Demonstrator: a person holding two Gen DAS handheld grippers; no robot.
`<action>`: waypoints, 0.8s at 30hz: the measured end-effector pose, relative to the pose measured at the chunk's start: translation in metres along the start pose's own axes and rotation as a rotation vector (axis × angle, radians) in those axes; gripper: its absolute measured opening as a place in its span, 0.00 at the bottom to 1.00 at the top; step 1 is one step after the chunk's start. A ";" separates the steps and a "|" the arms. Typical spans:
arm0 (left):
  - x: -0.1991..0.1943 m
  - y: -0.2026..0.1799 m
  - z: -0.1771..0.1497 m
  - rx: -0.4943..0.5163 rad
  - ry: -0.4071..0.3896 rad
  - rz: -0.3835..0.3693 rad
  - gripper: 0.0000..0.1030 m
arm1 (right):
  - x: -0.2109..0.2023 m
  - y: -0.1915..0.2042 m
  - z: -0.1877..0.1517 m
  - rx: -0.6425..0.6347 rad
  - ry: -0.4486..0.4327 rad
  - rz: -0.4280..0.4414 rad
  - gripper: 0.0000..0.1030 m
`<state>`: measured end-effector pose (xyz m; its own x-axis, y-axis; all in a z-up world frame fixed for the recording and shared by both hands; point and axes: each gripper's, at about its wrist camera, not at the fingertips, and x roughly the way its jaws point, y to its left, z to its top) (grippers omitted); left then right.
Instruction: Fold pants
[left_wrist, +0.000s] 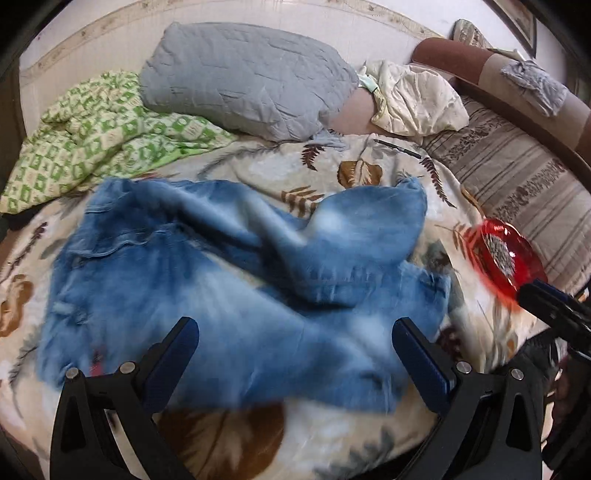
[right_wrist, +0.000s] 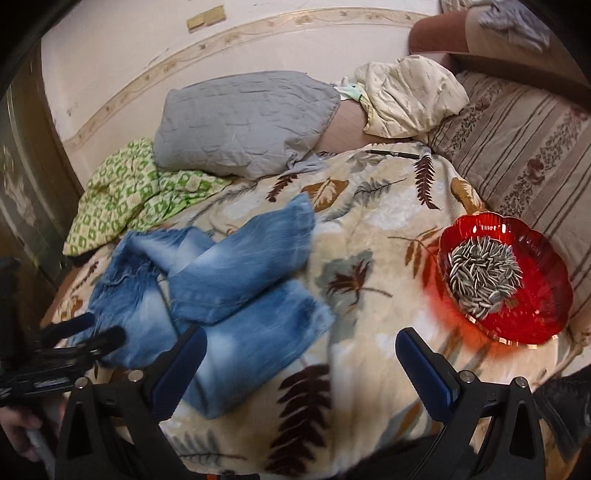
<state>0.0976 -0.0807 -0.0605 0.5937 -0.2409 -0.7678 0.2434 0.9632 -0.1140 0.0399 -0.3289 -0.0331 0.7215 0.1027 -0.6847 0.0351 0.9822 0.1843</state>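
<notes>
Denim first: your faded blue denim pants (left_wrist: 229, 288) lie crumpled across the middle of the left wrist frame, waistband toward the left edge, legs running rightward and bent back over each other. Long axis: roughly left to right, across both sets of jaws rather than along them.

Left gripper (left_wrist: 295, 354): jaws spread wide, holding nothing, hovering directly over the near edge of the denim. It looks the nearer of your two tools.

Right gripper (right_wrist: 301, 363): jaws likewise released and empty; in its own view the pants (right_wrist: 218, 295) sit left of centre, only its left finger overlapping the cloth. The left gripper (right_wrist: 85, 332) shows at the lower left edge there.

Surface: cream plush blanket with brown leaf print (left_wrist: 354, 173), soft and rumpled.

Surroundings, left to right: green-and-white patterned quilt (left_wrist: 92, 136), grey quilted pillow (left_wrist: 243, 77), cream crumpled cloth (left_wrist: 417, 99), black pen (left_wrist: 397, 147), red glass bowl of sunflower seeds (right_wrist: 535, 306) near your right jaws, striped sofa cushion (right_wrist: 528, 147).
</notes>
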 end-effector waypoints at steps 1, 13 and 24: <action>0.007 -0.001 0.003 -0.013 0.015 -0.002 1.00 | 0.004 -0.008 0.004 -0.001 -0.001 0.011 1.00; 0.075 0.006 0.021 -0.164 0.108 -0.047 0.98 | 0.092 -0.017 0.071 -0.129 0.036 0.163 1.00; 0.094 0.015 0.029 -0.233 0.148 -0.207 0.12 | 0.173 0.003 0.091 -0.239 0.184 0.314 0.10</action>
<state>0.1794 -0.0926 -0.1156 0.4284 -0.4309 -0.7942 0.1553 0.9010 -0.4051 0.2278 -0.3223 -0.0866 0.5359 0.4074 -0.7395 -0.3435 0.9053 0.2499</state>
